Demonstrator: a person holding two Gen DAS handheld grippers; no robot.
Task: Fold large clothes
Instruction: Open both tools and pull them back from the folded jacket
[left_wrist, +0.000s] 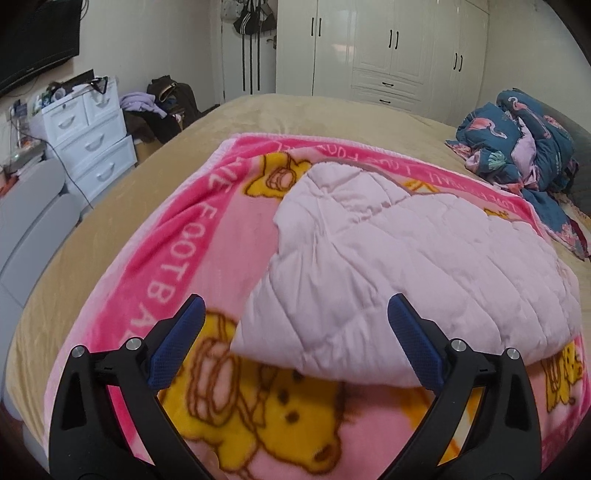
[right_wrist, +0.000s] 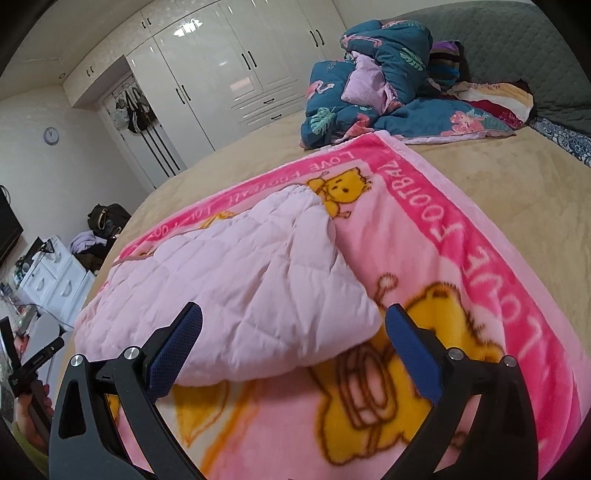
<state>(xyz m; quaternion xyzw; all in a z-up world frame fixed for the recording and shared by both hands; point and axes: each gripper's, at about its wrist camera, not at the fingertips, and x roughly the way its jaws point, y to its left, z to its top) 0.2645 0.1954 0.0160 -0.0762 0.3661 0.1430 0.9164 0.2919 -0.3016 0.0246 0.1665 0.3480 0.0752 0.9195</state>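
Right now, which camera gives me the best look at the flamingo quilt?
The right wrist view. There the flamingo quilt lies bunched at the far side of the bed, nearly whole and fairly sharp, beyond the pink blanket. The left wrist view shows it only at the right edge, warped and partly cut off.

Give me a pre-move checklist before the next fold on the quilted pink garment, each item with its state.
1. Left gripper open and empty: ok.
2. Right gripper open and empty: ok.
3. Quilted pink garment released, lying on the cartoon blanket: ok.
4. Near edge of garment free to grasp: ok.
5. Layers under the fold aligned: cannot tell.
6. Flamingo-print bedding clear of the garment: ok.
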